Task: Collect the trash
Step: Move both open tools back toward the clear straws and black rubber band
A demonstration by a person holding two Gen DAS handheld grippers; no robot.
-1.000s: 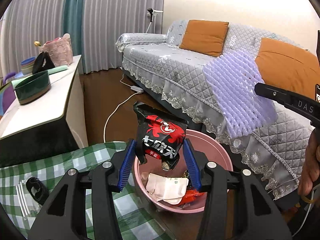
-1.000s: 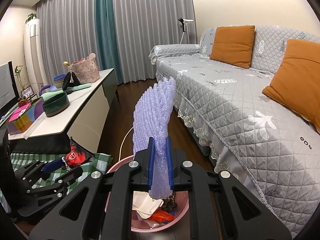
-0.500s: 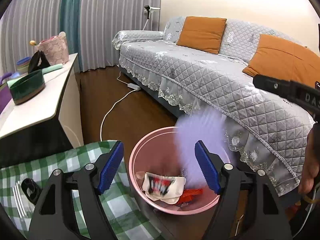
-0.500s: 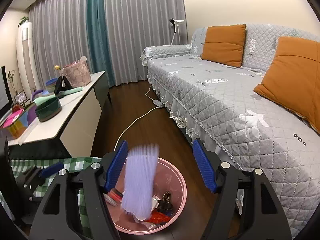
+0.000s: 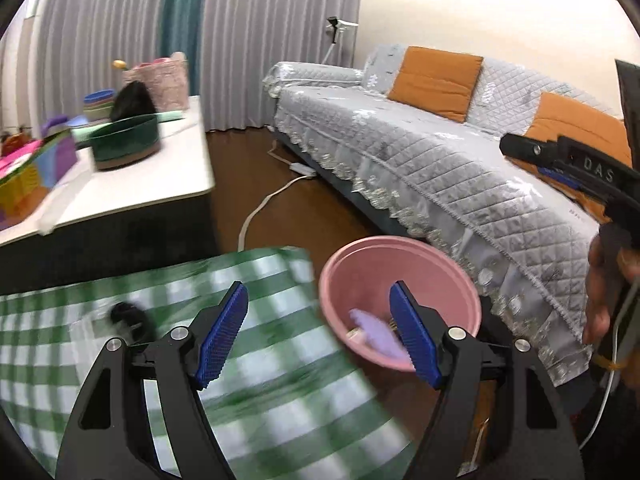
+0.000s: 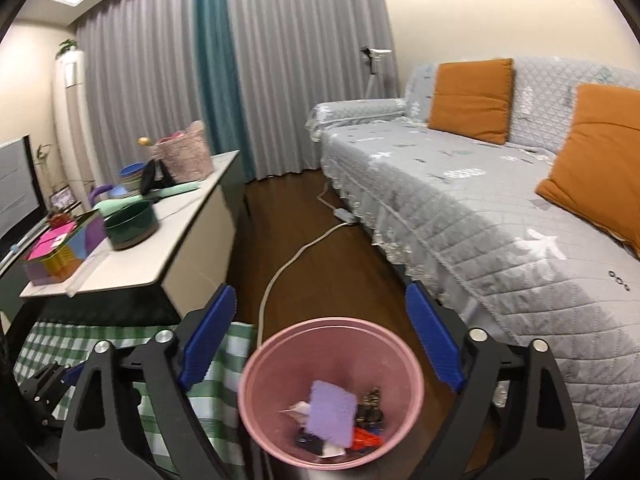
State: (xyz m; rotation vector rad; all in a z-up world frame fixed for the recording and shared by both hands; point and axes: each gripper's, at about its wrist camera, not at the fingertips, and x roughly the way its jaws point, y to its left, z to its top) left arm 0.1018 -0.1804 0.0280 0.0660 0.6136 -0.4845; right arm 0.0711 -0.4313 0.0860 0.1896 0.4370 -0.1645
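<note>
A pink trash bin [image 6: 256,376] stands on the floor beside the green checked table; it also shows in the left wrist view [image 5: 404,268]. A purple foam sheet [image 6: 331,412] lies in it on top of wrappers and paper; its end shows in the left wrist view [image 5: 376,334]. My right gripper [image 6: 324,336] is open and empty above the bin. My left gripper [image 5: 320,336] is open and empty over the table's edge, left of the bin. A small black object [image 5: 128,316] lies on the checked cloth [image 5: 256,392], blurred.
A grey quilted sofa [image 6: 500,208] with orange cushions [image 6: 470,98] runs along the right. A white sideboard [image 6: 132,264] on the left carries a green bowl [image 6: 130,224], baskets and boxes. A white cable [image 6: 296,260] crosses the wooden floor.
Both grippers opened. The red and black snack wrapper and the purple foam sheet dropped into the pink bin. My left gripper has swung left, over the checked table.
</note>
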